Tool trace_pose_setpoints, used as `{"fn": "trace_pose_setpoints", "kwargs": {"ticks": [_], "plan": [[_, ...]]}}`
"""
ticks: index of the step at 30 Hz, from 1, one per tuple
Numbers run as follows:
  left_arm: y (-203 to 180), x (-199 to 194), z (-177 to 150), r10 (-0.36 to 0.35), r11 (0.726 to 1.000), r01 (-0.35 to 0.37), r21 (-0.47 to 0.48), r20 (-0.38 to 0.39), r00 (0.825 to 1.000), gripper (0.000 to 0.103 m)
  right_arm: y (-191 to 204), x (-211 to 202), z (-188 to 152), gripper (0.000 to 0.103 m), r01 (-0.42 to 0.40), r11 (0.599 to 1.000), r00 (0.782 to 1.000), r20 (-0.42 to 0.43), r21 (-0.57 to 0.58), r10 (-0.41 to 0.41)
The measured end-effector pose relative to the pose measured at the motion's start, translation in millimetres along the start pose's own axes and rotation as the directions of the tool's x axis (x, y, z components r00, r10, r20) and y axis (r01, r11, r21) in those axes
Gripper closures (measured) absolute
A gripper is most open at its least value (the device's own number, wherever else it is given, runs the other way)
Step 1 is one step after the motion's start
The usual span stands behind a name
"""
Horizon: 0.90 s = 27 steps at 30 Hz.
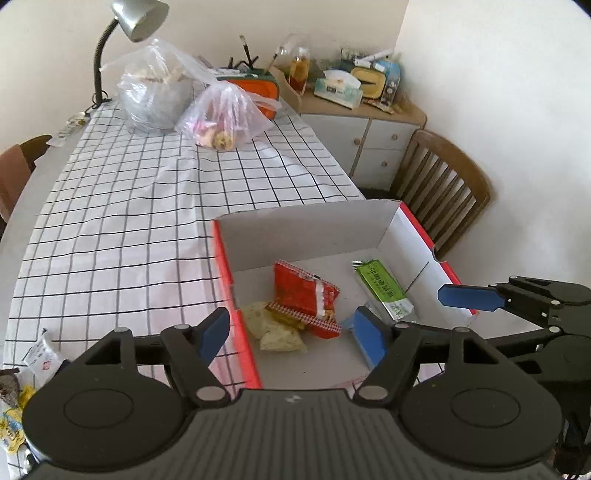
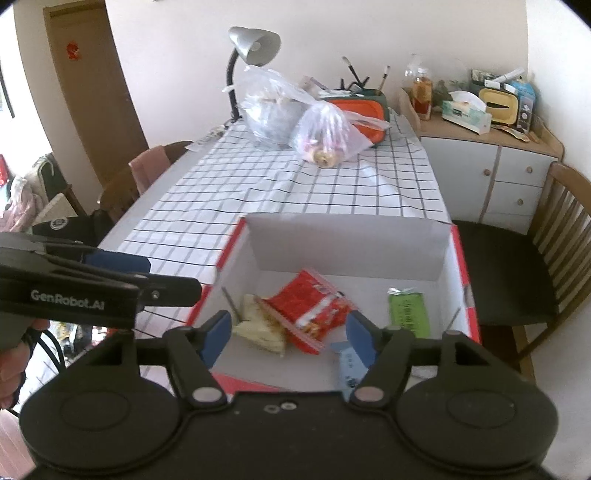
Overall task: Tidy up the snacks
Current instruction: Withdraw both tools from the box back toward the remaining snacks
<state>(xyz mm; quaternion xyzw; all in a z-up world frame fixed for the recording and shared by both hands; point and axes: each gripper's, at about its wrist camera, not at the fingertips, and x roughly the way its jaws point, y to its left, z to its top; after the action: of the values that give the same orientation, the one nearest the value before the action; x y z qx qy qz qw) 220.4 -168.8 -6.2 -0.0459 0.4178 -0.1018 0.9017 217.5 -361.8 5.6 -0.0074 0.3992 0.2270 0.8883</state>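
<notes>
An open red-and-white cardboard box (image 1: 236, 288) (image 2: 452, 258) sits on the checked tablecloth. In it lie a red snack packet (image 1: 303, 291) (image 2: 314, 306), a pale yellow packet (image 1: 273, 328) (image 2: 258, 328), a green packet (image 1: 384, 288) (image 2: 408, 310) and a light blue packet (image 2: 349, 365), partly hidden behind a finger. My left gripper (image 1: 291, 336) is open and empty over the box's near left wall. My right gripper (image 2: 288, 338) is open and empty above the box's near edge; it also shows in the left wrist view (image 1: 469, 297).
More loose snack packets (image 1: 22, 387) lie at the table's near left corner. Two plastic bags (image 1: 221, 114) (image 2: 325, 133), a desk lamp (image 1: 136, 22) and an orange container (image 2: 365, 110) stand at the far end. A wooden chair (image 1: 443, 184) and a cabinet (image 2: 487, 162) are to the right.
</notes>
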Motion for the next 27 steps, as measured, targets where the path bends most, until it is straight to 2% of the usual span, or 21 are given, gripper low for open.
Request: {"fn": "trace_pose_setpoints", "kwargs": {"ticks": [8,13,21,27], "plan": [[36,-34,-23,0.010,1.000,-0.009,-0.012,0.057,0.998,0.023,44,-2,-8,0.024,-0.044,0.999,0.999,0.029,-0.018,0.044],[64,-53,-38,0.021,0.999,-0.019,-0.029,0.077,0.997,0.022,70,3,-12,0.014,-0.074,0.997,0.997,0.034,-0.018,0.074],[115,-74,-61,0.058,0.995,-0.051,-0.086,0.082,0.995,0.021,117,15,-20,0.003,-0.087,0.996,0.996,0.029,-0.037,0.088],[161,-89,-79,0.092,0.987,-0.082,-0.138,0.072,0.993,0.021,149,31,-26,0.001,-0.080,0.995,0.997,0.013,-0.056,0.081]]}}
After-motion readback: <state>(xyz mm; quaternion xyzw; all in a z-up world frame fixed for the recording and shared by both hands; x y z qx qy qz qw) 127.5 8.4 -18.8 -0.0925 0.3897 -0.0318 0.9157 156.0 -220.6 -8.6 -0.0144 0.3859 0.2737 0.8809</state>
